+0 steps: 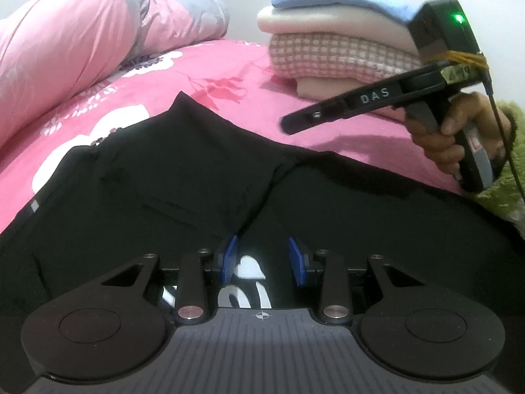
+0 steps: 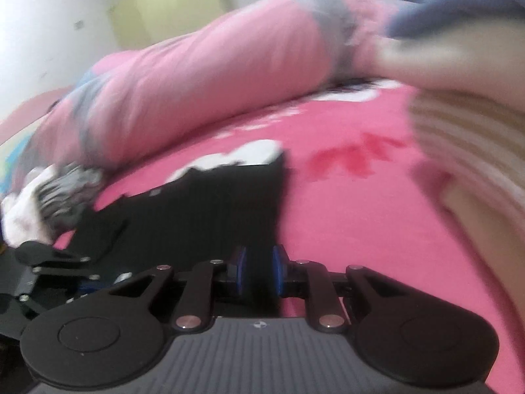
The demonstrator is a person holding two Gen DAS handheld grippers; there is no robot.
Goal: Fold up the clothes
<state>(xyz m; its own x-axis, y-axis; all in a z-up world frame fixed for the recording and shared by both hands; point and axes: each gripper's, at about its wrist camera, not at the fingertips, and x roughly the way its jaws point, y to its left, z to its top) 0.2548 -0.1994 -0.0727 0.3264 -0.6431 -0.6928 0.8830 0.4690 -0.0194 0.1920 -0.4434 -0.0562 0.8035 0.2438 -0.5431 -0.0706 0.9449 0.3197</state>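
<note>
A black garment (image 1: 183,177) with a white print lies spread on the pink floral bed sheet (image 1: 249,65). My left gripper (image 1: 262,259) is open and empty, low over the garment's near part. My right gripper (image 2: 257,271) is partly open and empty, above the garment's right edge (image 2: 203,210); this view is blurred by motion. The right gripper also shows in the left wrist view (image 1: 288,124), held in a hand, hovering above the sheet beyond the garment.
A stack of folded clothes (image 1: 334,46), blue, cream and checked, sits at the back right. A rolled pink and grey quilt (image 1: 92,42) lies along the back left. A green fuzzy sleeve (image 1: 505,177) is at the right edge. A small white-grey cloth (image 2: 46,197) lies left.
</note>
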